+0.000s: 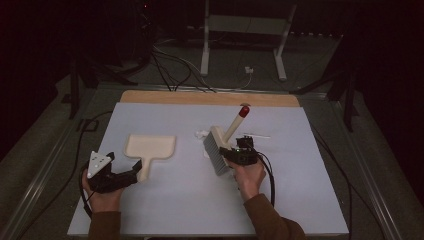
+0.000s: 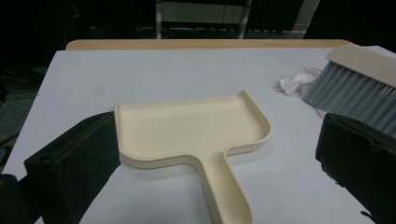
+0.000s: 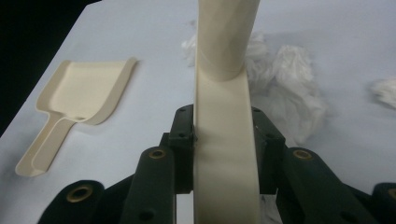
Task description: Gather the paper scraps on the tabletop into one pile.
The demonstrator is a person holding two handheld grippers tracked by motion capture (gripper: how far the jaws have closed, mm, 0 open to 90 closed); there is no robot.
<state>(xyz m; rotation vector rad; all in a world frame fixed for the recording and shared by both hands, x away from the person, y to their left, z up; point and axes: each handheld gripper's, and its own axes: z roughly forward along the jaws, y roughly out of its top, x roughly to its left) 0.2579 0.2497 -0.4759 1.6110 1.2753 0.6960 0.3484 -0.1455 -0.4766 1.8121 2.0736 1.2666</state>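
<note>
A cream dustpan [image 1: 150,148] lies flat on the pale sheet, left of centre, its handle pointing toward the near edge. My left gripper [image 1: 126,169] stands open at that handle. In the left gripper view the dustpan [image 2: 191,126] lies between the two wide-apart jaws, and neither pad touches it. My right gripper [image 1: 235,155] is shut on a brush [image 1: 216,150] with a cream back, grey bristles and a red-tipped handle that slants up and away. In the right gripper view the fingers [image 3: 183,126] clamp the brush's cream back [image 3: 224,154]. Crumpled white scraps [image 3: 285,79] lie just beyond it.
White scraps [image 1: 201,134] sit on the sheet between dustpan and brush, and a thin white strip [image 1: 257,135] lies right of the brush. A wooden table edge [image 1: 210,97] runs along the back. Beyond it are floor cables and a metal stand [image 1: 205,55].
</note>
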